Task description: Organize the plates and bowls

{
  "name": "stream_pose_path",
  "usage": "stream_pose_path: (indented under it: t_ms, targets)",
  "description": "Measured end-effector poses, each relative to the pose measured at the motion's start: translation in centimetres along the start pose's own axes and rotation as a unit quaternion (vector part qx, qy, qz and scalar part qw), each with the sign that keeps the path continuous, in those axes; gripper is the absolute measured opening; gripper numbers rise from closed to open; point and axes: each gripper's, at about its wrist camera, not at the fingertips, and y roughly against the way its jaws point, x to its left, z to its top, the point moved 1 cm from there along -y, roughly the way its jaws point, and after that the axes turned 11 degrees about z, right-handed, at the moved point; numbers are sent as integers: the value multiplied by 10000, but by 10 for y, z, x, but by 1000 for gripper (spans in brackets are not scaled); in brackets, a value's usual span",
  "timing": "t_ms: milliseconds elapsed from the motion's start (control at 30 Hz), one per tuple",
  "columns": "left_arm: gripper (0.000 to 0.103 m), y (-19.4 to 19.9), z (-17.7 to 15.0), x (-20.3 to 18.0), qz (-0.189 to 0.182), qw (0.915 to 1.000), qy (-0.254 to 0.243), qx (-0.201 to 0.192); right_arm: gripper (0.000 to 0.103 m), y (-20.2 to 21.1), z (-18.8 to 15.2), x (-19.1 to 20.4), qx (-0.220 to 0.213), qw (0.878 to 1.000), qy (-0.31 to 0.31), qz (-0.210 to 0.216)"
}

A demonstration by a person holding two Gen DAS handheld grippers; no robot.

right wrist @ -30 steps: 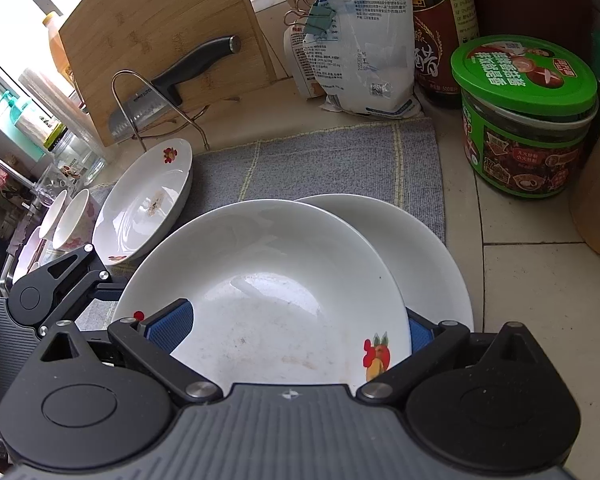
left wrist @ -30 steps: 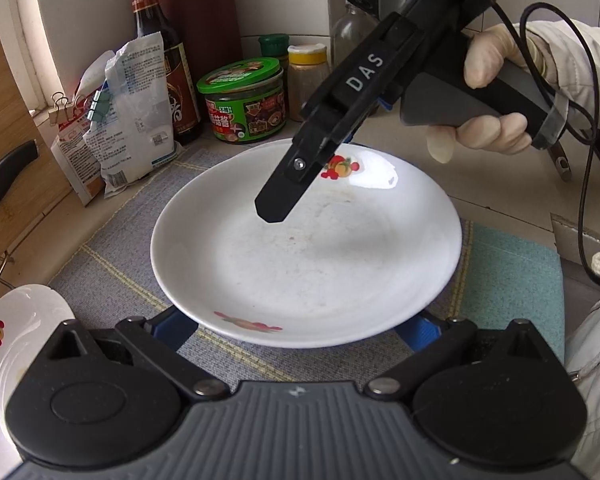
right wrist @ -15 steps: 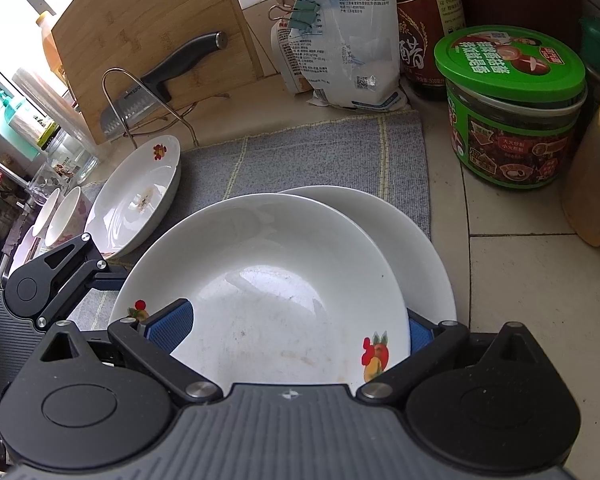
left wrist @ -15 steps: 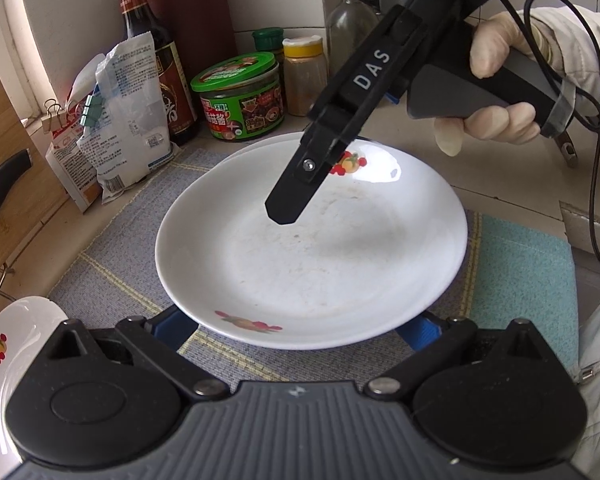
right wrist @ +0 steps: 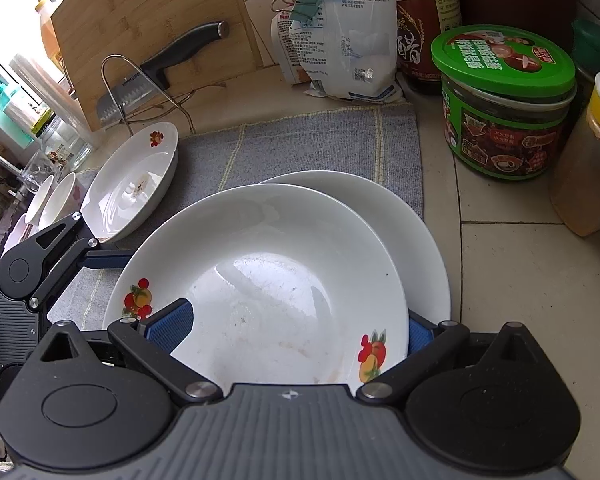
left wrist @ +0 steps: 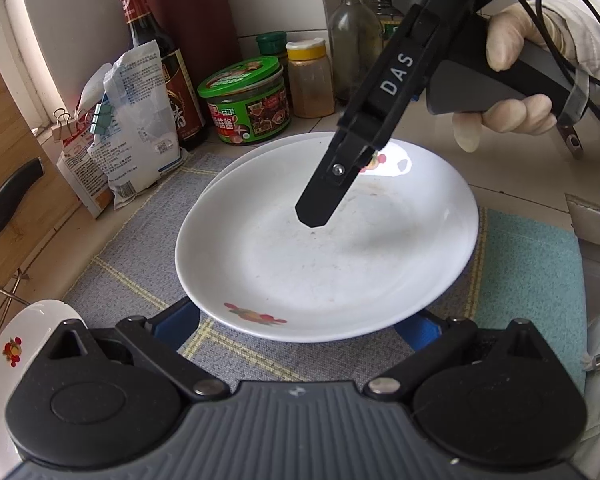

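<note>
- Plates: two stacked on the grey mat [right wrist: 320, 140], top plate [right wrist: 268, 280] offset over lower plate [right wrist: 420, 240]; a third plate [right wrist: 136, 180] at the mat's left edge.
- Right wrist view only: two bowls [right wrist: 60, 200] beyond that third plate, knife [right wrist: 168, 64] against the cutting board [right wrist: 140, 20].
- Left wrist view only: gloved hand [left wrist: 512, 80].
- Right gripper [right wrist: 288, 328]: fingers wide apart, straddling the top plate's near rim; whether they grip it is not visible.
- Left gripper [left wrist: 300, 320]: fingers wide, straddling the stack; contact not visible.
- Green-lidded jar [right wrist: 504, 100] on the desk [right wrist: 520, 280] behind.

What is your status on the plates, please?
Left hand-held gripper open, at near rim of top plate. Right hand-held gripper open, over same plate. Top plate lies offset over second plate. No obstruction seen.
</note>
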Motion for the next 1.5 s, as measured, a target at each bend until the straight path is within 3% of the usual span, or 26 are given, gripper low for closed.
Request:
stream_pose_path:
  t_ms: [1500]
  targets:
    - [102,9,-5,5,312,9980,554,42,103,24,-19,22,-177,9970,-19,-754]
